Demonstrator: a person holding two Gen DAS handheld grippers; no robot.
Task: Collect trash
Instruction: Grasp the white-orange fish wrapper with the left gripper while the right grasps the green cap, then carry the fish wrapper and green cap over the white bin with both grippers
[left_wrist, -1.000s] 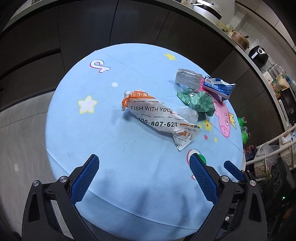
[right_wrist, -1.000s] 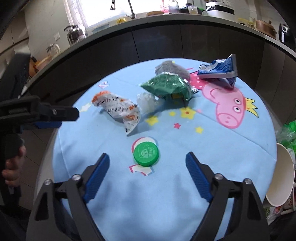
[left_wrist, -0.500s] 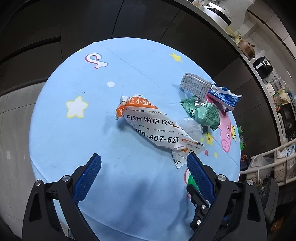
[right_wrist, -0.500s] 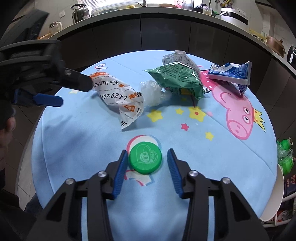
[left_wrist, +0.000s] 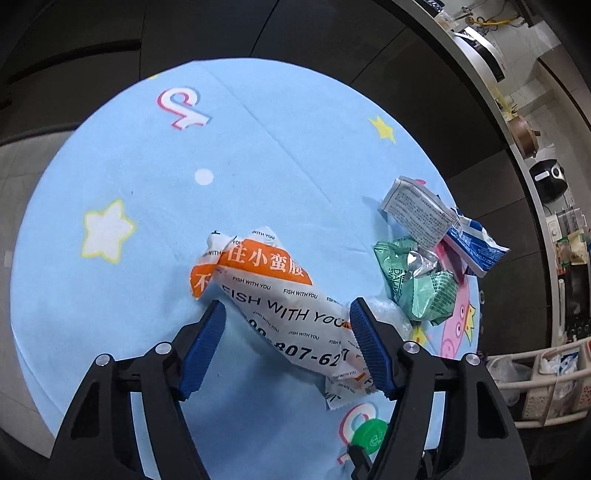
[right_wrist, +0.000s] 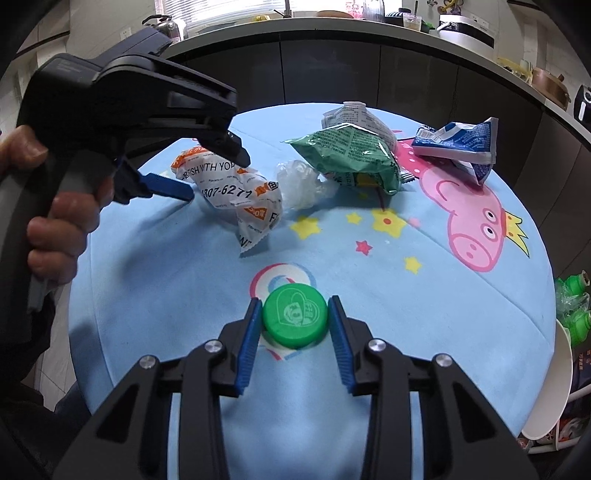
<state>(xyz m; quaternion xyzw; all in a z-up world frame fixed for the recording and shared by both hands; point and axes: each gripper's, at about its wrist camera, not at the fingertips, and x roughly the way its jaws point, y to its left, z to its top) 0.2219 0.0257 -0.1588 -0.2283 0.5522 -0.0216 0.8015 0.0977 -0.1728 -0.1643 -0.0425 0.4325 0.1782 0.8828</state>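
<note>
A white and orange "FISH WITH YOU" wrapper (left_wrist: 280, 299) lies mid-table; my left gripper (left_wrist: 286, 321) straddles it, jaws open and closing in, pads near its sides. It also shows in the right wrist view (right_wrist: 236, 192). My right gripper (right_wrist: 294, 317) is shut on a green bottle cap (right_wrist: 294, 319) resting on the cloth; the cap also shows in the left wrist view (left_wrist: 369, 435). A green snack bag (right_wrist: 351, 158), a crumpled clear plastic piece (right_wrist: 299, 182), a silver printed wrapper (left_wrist: 417, 212) and a blue-white packet (right_wrist: 461, 144) lie beyond.
The round table has a light blue cartoon cloth (right_wrist: 424, 295). A dark curved counter (right_wrist: 369, 70) runs behind it. A white bin rim (right_wrist: 550, 387) and green bottles (right_wrist: 572, 306) sit off the right edge. A white rack (left_wrist: 546, 380) stands to the right.
My right gripper has closed from wide open onto the green cap. My left gripper has moved forward over the white-orange wrapper and narrowed around it.
</note>
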